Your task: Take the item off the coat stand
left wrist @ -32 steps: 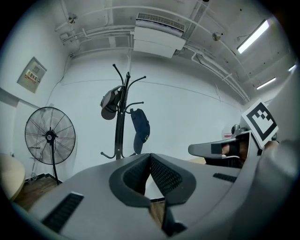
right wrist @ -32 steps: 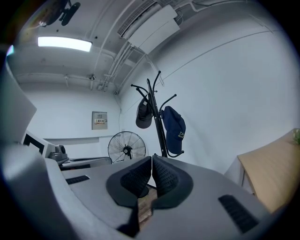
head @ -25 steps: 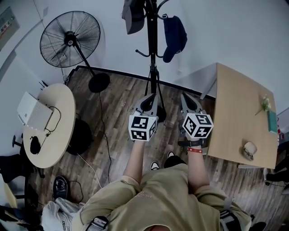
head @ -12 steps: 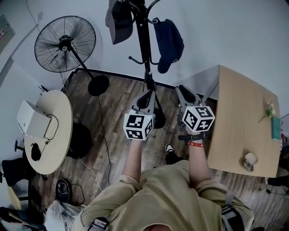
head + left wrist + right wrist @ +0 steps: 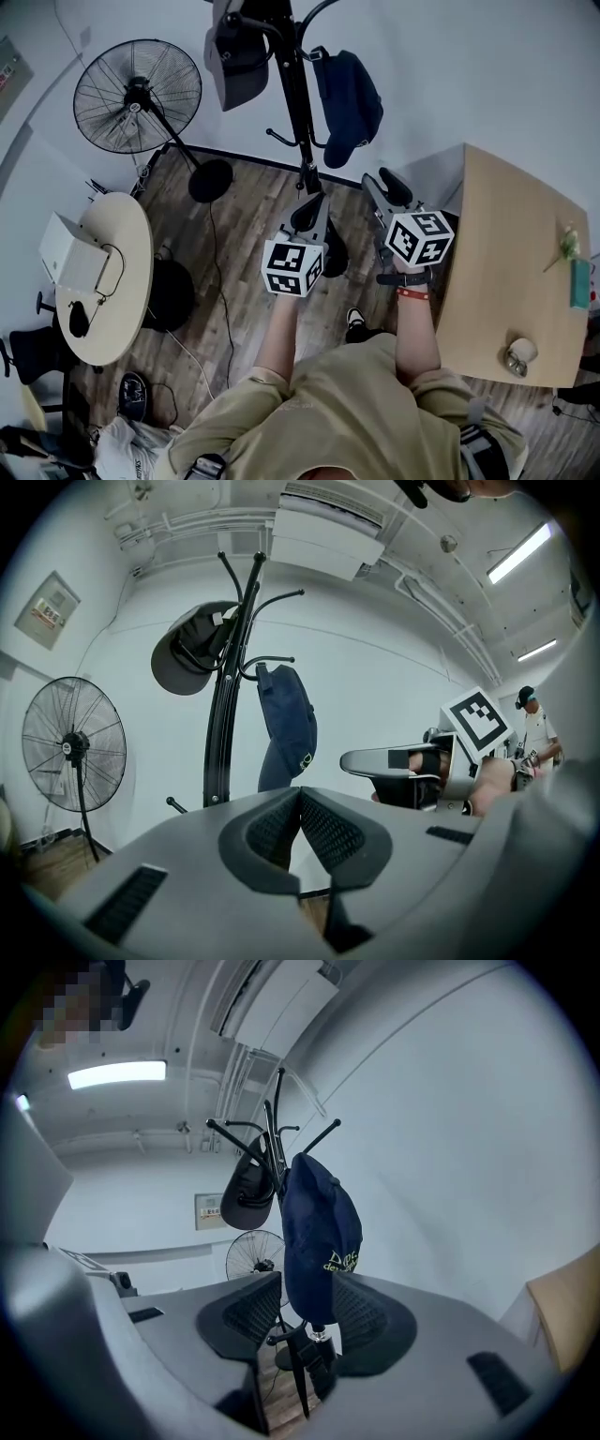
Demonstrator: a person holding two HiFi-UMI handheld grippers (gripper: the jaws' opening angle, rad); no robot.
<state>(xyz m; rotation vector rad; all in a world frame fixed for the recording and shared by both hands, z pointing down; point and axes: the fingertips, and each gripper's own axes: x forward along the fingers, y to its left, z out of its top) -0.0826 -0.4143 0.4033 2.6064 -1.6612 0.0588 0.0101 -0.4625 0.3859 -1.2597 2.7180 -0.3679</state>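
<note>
A black coat stand point(image 5: 292, 94) rises in front of me. A grey cap point(image 5: 234, 52) hangs on its left side and a navy cap point(image 5: 349, 94) on its right. My left gripper point(image 5: 308, 206) is held low near the stand's pole, shut and empty; in the left gripper view point(image 5: 300, 795) its pads meet. My right gripper point(image 5: 385, 179) is below and to the right of the navy cap. Its jaws are opening with nothing between them. In the right gripper view point(image 5: 307, 1284) the navy cap point(image 5: 321, 1227) hangs some way off, framed by the gap.
A standing fan point(image 5: 139, 94) is at the back left, its base point(image 5: 210, 180) on the wood floor. A round table point(image 5: 112, 281) with a white box is at left. A wooden table point(image 5: 506, 253) stands close on my right. A person point(image 5: 534, 726) is at the far right.
The stand and its caps now look nearer and larger in the head view. Both grippers have edged forward towards it, the right one a little higher than before.
</note>
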